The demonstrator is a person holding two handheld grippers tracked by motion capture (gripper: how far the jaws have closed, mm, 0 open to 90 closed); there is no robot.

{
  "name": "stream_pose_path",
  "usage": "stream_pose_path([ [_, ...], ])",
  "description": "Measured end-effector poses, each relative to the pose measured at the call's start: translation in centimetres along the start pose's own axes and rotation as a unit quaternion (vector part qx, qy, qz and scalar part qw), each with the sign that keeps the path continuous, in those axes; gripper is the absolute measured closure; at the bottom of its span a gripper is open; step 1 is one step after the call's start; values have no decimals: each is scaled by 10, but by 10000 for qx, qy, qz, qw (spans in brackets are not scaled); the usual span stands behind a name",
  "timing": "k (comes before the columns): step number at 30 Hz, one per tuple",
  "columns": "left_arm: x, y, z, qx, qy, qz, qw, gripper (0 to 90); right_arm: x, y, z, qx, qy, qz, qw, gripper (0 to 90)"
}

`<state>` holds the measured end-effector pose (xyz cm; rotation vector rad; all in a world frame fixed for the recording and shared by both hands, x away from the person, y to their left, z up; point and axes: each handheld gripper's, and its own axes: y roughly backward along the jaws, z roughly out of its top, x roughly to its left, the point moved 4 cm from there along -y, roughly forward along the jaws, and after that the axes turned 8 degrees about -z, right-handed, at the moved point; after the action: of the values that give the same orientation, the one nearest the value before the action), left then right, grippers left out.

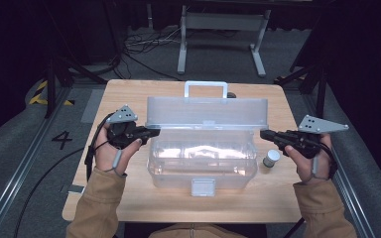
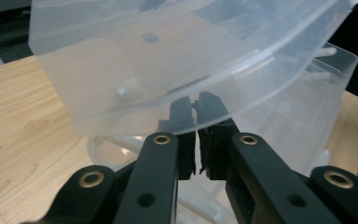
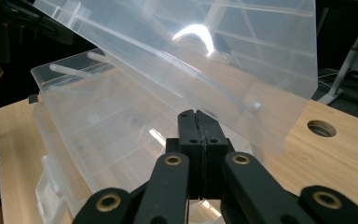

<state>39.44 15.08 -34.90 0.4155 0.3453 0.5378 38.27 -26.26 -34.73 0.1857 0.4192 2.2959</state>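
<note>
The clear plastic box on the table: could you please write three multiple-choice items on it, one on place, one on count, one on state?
1. Where does the small grey-lidded jar stand?
A. inside the box
B. on the table at the box's right side
C. on the lid

2. How many handles does the clear plastic box show on its lid?
A. one
B. two
C. three

3. How is the lid?
A. shut flat
B. raised open
C. taken off

Answers: 1 B, the jar stands on wood beside the box near the right tongs. 2 A, a single handle rises behind the lid. 3 B, the lid stands up over the open box, with the left tongs at its end.
</note>
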Motion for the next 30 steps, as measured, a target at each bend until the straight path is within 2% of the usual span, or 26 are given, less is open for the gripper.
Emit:
stream_pose_path([
  [6,4,1,1,-68,24,-15,10000,886,2,-1,-1,-27,8,39,10000,900],
  [14,9,2,3,-91,6,-79,9999,893,0,4,-7,37,85,-112,9999,881],
  [17,10,2,6,-97,27,-113,9999,893,0,4,-9,23,180,-181,9997,816],
  [19,10,1,7,-92,-2,-105,9999,892,-1,3,-10,-88,440,-288,9986,756],
  [22,12,2,9,-106,1,-116,9999,892,-1,2,-12,-189,439,-325,9983,686],
  [24,13,2,11,-150,3,-141,9998,892,-4,2,-15,-106,436,-515,9977,676],
  [26,14,1,12,-152,-25,-127,9998,892,-5,2,-16,-44,395,-536,9978,677],
  [27,14,1,12,-159,-18,-131,9998,892,-5,2,-19,70,138,-491,9987,667],
  [28,14,1,13,-164,-24,-120,9998,892,-5,2,-19,64,63,-481,9988,652],
  [29,15,1,13,-166,-23,-118,9998,892,-6,2,-19,22,148,-617,9980,557],
  [30,15,1,14,-171,-21,-118,9998,892,-8,2,-19,-13,256,-848,9961,529],
])
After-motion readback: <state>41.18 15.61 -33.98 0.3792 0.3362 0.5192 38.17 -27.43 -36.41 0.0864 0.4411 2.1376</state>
